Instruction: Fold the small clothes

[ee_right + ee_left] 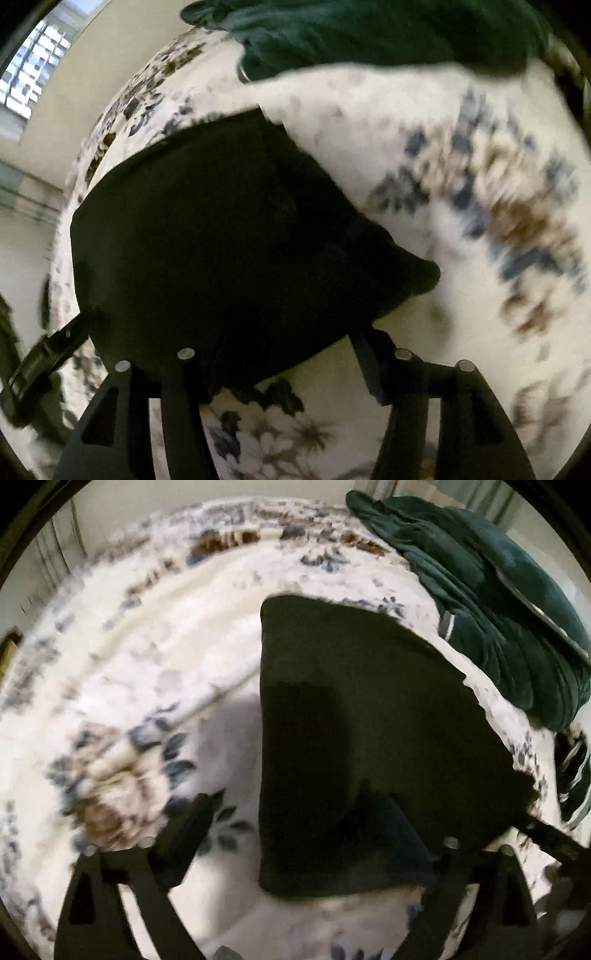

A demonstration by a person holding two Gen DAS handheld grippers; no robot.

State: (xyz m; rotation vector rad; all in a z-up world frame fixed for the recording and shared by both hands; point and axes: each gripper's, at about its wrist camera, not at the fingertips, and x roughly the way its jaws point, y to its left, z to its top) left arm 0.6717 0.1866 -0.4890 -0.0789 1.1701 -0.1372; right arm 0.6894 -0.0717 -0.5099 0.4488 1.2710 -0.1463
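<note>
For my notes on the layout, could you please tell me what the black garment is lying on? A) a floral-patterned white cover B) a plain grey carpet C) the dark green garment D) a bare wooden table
A: the black garment lies flat on the floral-patterned white cover, apart from the dark green garment.

Small black garment (369, 720), folded flat, smooth-edged, on the floral bedspread (147, 686) beside dark green clothes (498, 609)

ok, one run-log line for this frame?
stage: fold released | left gripper: open | right gripper: open | black garment: folded on floral bedspread
</note>
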